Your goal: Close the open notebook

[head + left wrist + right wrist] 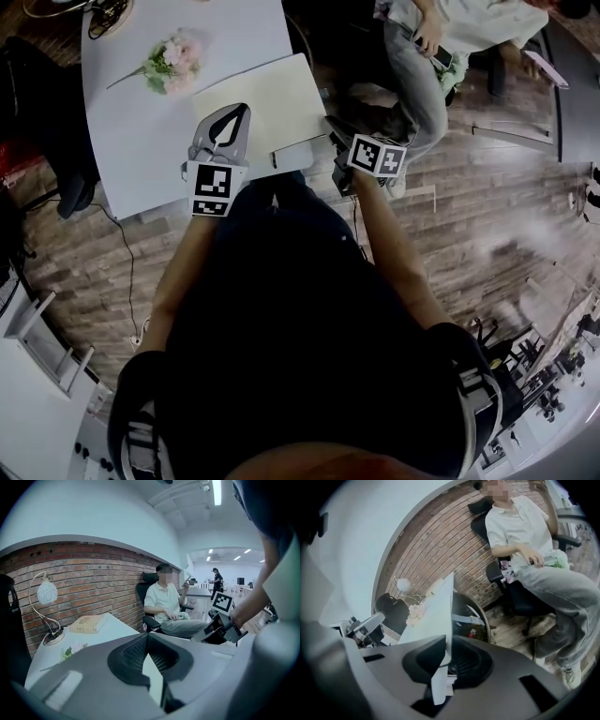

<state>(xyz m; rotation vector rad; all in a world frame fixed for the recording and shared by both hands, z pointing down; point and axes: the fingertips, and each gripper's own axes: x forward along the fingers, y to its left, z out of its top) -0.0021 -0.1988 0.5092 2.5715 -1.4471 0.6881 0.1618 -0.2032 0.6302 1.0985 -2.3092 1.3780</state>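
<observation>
Your left gripper [242,109], jaws together over the notebook [281,94], your right gripper [333,127], only its own view shows jaws pinching a page [439,686]

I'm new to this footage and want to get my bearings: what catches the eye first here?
The open notebook lies at the near corner of the white table, with the left gripper shut over it and the right gripper closed on its right edge. Farther along the table lie pink flowers, and a seated person is off to the right, beyond the table.
</observation>
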